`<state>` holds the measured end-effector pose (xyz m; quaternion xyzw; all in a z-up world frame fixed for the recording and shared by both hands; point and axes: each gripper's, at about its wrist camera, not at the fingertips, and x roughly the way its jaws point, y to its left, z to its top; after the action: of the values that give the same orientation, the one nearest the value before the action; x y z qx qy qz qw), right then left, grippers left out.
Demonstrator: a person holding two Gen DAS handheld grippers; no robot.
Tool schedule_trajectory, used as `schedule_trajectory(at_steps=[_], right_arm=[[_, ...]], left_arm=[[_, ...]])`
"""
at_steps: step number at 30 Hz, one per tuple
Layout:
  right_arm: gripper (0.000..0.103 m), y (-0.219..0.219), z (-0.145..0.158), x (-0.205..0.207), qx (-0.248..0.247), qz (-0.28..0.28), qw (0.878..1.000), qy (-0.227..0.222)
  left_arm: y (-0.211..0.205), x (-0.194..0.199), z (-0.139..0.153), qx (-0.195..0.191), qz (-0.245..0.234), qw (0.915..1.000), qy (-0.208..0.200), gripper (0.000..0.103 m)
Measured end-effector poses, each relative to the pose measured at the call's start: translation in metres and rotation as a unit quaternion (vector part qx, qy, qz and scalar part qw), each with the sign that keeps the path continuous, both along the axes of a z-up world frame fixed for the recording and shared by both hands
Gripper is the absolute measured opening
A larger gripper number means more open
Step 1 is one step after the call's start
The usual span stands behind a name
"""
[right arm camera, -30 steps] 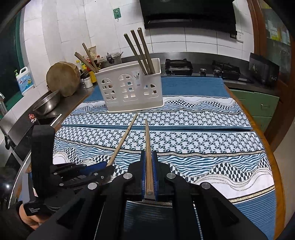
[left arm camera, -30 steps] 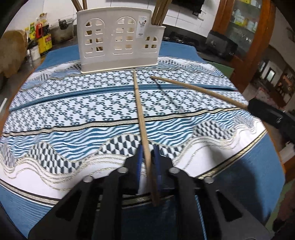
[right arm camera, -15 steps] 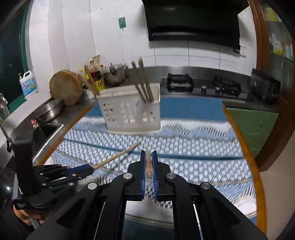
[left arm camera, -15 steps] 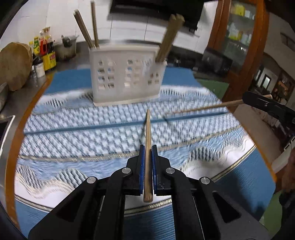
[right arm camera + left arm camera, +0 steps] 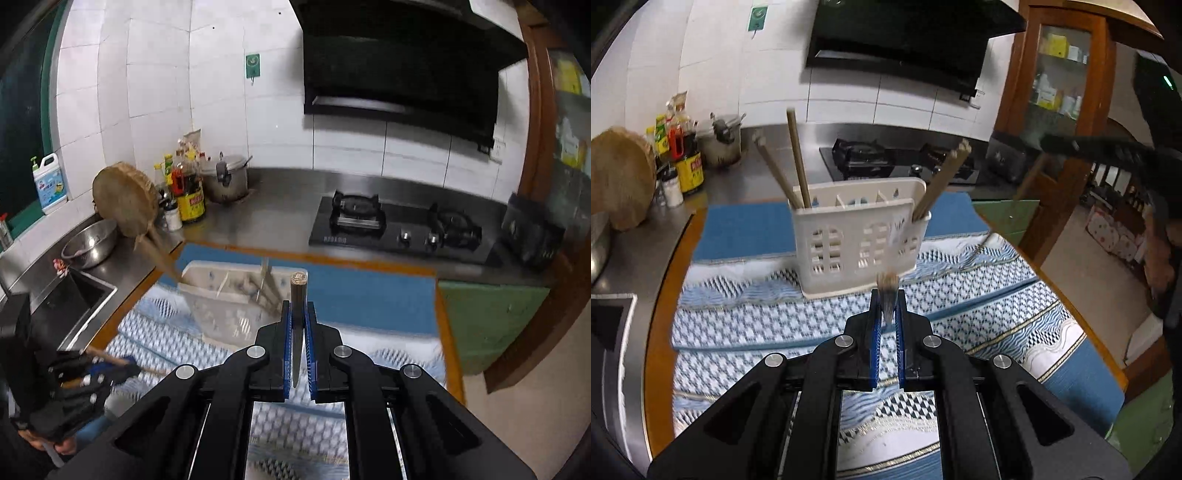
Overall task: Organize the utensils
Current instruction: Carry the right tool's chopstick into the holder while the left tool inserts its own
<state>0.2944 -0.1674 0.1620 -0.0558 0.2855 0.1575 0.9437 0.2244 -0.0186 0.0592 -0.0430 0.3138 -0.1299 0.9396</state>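
Observation:
A white slotted utensil holder [image 5: 862, 236] stands on the patterned cloth with several wooden chopsticks [image 5: 798, 158] in it. My left gripper [image 5: 887, 306] is shut on a wooden chopstick [image 5: 887, 291], raised and pointing toward the holder. My right gripper [image 5: 298, 314] is shut on another chopstick [image 5: 298, 291], seen end-on, held above the holder [image 5: 236, 295], which is blurred. The right gripper with its chopstick shows at the right of the left wrist view [image 5: 1108, 151]; the left gripper shows at the lower left of the right wrist view [image 5: 92, 373].
The table has a blue and white patterned cloth [image 5: 979, 317] with a wooden rim. Behind it runs a steel counter with a gas hob [image 5: 399, 225], a pot [image 5: 225, 177], bottles [image 5: 188, 192], a round chopping block [image 5: 125, 199] and a sink [image 5: 74, 295]. A wooden cabinet [image 5: 1060, 110] stands at right.
Both grippers have lifted their chopsticks off the cloth and tipped them up, so each chopstick now shows nearly end-on. Both have moved higher and closer to the holder.

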Motion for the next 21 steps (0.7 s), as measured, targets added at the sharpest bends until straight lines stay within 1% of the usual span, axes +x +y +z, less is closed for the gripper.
schedule_trajectory(at_steps=[4, 9, 14, 17, 21], right_arm=[[0.007, 0.012, 0.026, 0.025, 0.000, 0.004, 1.000, -0.015], [0.007, 0.029, 0.037, 0.050, -0.008, 0.009, 0.999, -0.033], [0.007, 0.043, 0.027, 0.073, -0.009, 0.016, 0.999, -0.029], [0.007, 0.049, 0.013, 0.085, -0.016, 0.018, 1.000, -0.015], [0.007, 0.052, -0.006, 0.099, -0.018, 0.022, 1.000, 0.006]], left_arm=[[0.005, 0.005, 0.014, 0.003, -0.005, 0.9999, -0.009, 0.006], [0.012, 0.009, 0.038, 0.005, -0.002, 0.9995, -0.032, 0.006], [0.018, 0.011, 0.072, 0.003, 0.002, 0.9974, -0.072, 0.006], [0.019, 0.015, 0.094, 0.007, 0.007, 0.9949, -0.101, 0.006], [0.017, 0.027, 0.107, 0.016, 0.014, 0.9928, -0.118, 0.006]])
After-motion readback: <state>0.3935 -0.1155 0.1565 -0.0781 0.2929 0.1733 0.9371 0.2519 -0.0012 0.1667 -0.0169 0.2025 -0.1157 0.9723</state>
